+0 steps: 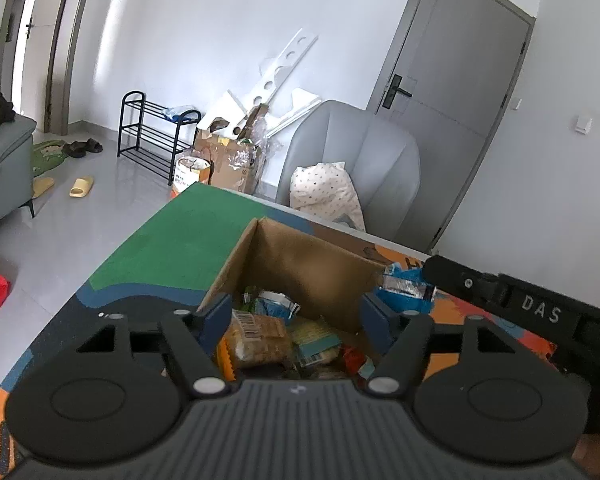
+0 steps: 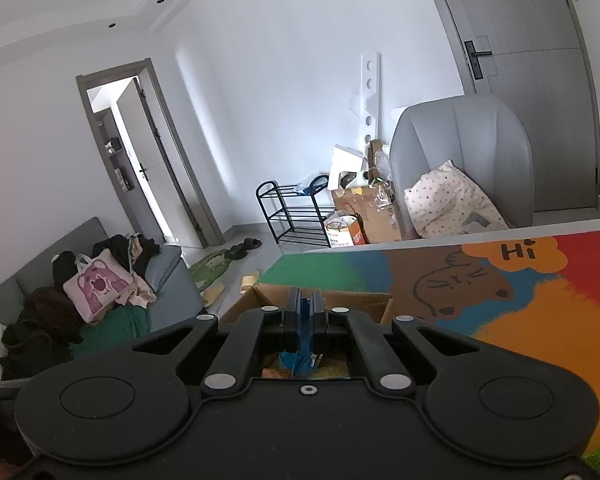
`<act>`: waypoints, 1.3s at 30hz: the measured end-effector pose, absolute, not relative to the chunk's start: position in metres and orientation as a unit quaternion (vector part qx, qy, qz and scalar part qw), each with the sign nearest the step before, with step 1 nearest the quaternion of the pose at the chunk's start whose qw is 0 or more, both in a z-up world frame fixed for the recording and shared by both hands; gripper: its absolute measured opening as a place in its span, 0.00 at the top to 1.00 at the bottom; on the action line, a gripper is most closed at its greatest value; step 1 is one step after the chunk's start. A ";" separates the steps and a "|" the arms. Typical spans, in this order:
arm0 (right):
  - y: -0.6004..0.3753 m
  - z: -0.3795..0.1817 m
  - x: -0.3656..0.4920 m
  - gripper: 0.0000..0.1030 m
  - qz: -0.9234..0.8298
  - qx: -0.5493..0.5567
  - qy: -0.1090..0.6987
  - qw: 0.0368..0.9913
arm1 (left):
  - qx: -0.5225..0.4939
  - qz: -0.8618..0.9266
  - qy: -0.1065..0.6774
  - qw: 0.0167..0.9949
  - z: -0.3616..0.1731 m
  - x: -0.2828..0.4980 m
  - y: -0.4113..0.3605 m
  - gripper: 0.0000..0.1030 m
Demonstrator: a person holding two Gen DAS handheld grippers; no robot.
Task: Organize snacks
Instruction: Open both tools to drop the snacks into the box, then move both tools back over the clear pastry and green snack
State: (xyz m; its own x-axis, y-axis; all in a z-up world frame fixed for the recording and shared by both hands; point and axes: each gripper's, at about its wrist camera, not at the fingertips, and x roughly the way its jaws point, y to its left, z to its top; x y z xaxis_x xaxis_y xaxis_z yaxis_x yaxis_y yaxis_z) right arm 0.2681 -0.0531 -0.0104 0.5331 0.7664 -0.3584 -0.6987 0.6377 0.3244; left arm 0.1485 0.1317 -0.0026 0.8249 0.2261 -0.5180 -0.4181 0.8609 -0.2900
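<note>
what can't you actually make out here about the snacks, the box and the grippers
- Near part of the cardboard box: left wrist view, hidden by the left gripper; full snack count unknown.
- Blue snack packet: right wrist view, mostly hidden between the shut right gripper fingers; its print is unreadable.
- Labels on the packets in the box: too small.

One cardboard box (image 1: 300, 256) sits on one colourful mat (image 1: 172, 240). Inside it lie at least five snack packets (image 1: 260, 336) — the heap overlaps, so the exact number cannot be told. One blue packet (image 1: 406, 286) shows at the box's right edge. Two grippers — left gripper (image 1: 296, 312), right gripper (image 2: 307, 312).
</note>
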 end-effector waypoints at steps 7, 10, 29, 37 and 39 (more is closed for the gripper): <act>-0.050 -0.011 0.269 0.75 0.401 0.055 0.252 0.879 | -0.189 0.187 0.241 0.933 -0.005 0.149 0.133 0.16; -0.055 -0.011 0.267 0.67 0.394 0.053 0.254 0.882 | -0.189 0.193 0.242 0.932 -0.007 0.150 0.131 0.13; -0.138 -0.012 0.253 0.00 0.296 0.074 0.227 0.925 | -0.180 0.157 0.243 0.940 -0.004 0.158 0.099 0.07; -0.181 -0.010 0.245 0.00 0.270 0.095 0.210 0.935 | -0.169 0.129 0.239 0.947 -0.001 0.161 0.076 0.00; -0.190 -0.011 0.245 0.00 0.259 0.091 0.217 0.937 | -0.168 0.120 0.247 0.947 -0.001 0.163 0.072 0.00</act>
State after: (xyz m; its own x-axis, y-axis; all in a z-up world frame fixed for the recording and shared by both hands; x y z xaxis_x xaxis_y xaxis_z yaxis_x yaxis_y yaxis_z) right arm 0.2447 -0.1898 -0.0111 0.7719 0.5249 -0.3586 -0.4462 0.8492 0.2825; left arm 0.1630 0.0717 -0.0012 0.8494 0.1452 -0.5073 -0.3105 0.9148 -0.2582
